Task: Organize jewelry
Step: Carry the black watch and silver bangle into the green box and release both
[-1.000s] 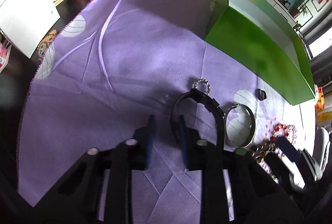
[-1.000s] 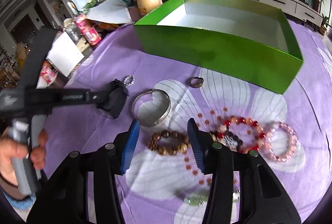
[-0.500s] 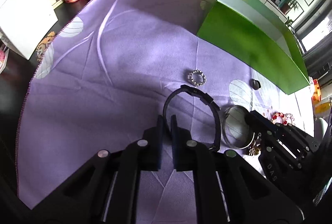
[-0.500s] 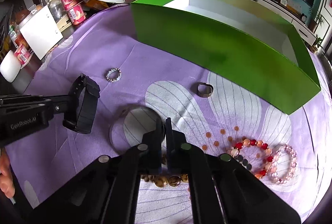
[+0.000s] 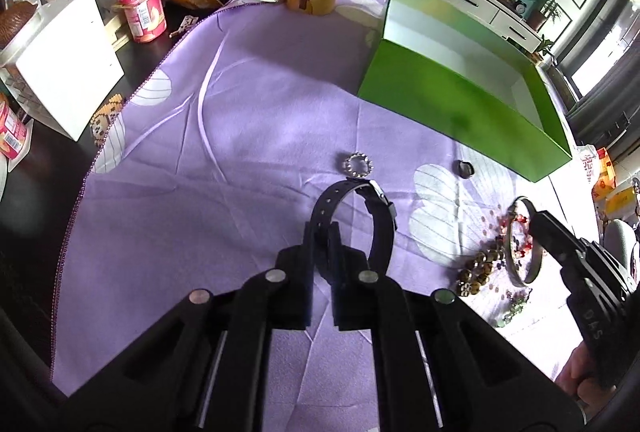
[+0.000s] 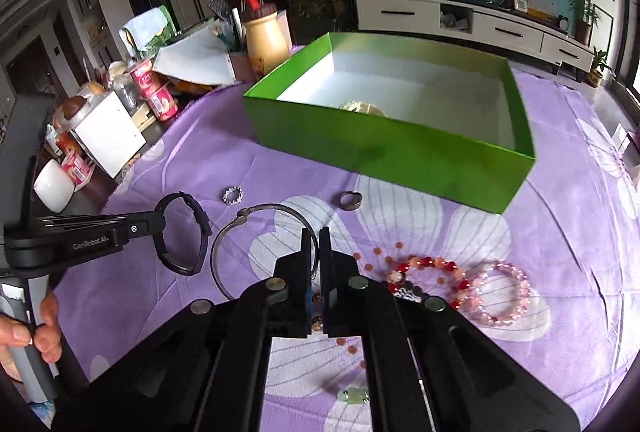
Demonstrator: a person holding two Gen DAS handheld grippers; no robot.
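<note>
Above the purple cloth (image 6: 560,200): left gripper (image 5: 321,232) fingers clenched on a black watch (image 5: 376,216). Right gripper (image 6: 316,244) fingers pinch a silver bangle (image 6: 256,210); green box (image 6: 392,152) at 12 o'clock.

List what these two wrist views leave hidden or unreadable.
- Pale object inside the green box, right wrist view: near wall cuts it off; unidentifiable.
- Brown bead bracelet: right gripper covers it in its own view.
- Small ring: too small for detail.
- Black watch face: turned away, both views.
</note>
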